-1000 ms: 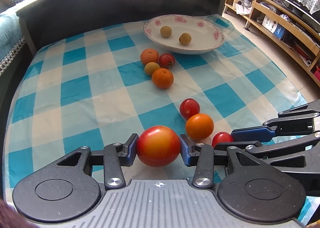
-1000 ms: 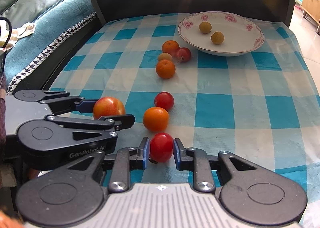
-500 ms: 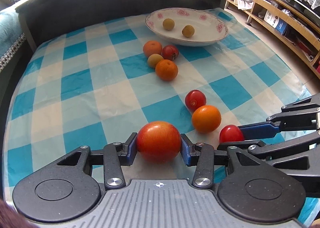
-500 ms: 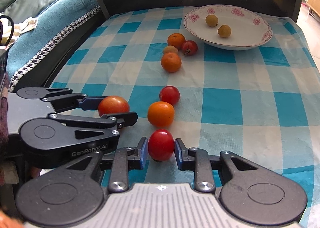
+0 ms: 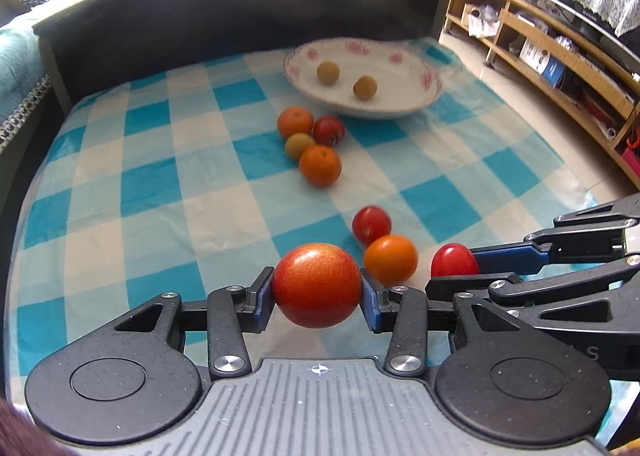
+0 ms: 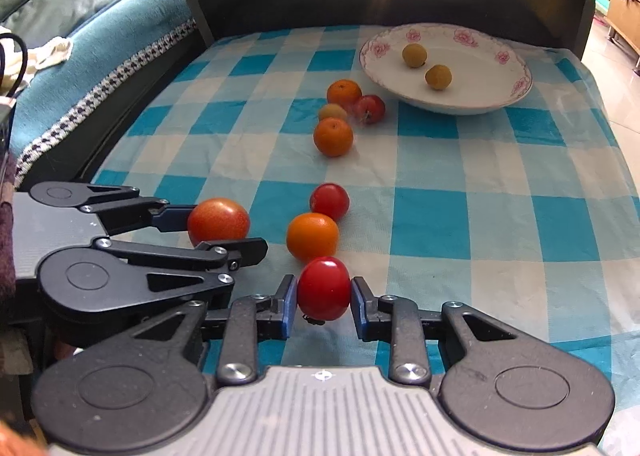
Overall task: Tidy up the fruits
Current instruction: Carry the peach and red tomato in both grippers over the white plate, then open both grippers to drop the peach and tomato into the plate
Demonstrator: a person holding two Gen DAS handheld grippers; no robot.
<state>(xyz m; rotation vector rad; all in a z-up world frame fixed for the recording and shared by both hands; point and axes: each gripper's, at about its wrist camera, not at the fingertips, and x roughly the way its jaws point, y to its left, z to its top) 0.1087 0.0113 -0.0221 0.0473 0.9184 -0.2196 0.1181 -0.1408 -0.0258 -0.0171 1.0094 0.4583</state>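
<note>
Both fruits have lifted slightly since before. My left tongs (image 5: 317,294) clamp the apple (image 5: 316,284), right tongs (image 6: 324,302) pinch the tomato (image 6: 323,288), near edge of the worktop (image 6: 500,191), plate (image 6: 516,91) far right.

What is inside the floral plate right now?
Two small tan round fruits lie apart inside the floral plate. Its whole inside shows; nothing is covered.

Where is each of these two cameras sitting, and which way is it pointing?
Left wrist: rides the left gripper, looking down along its fingers at its big red fruit; right gripper at the right edge.
Right wrist: rides the right gripper, which grips a small red fruit; left gripper at left.
Both show the plate on the checked cloth.
</note>
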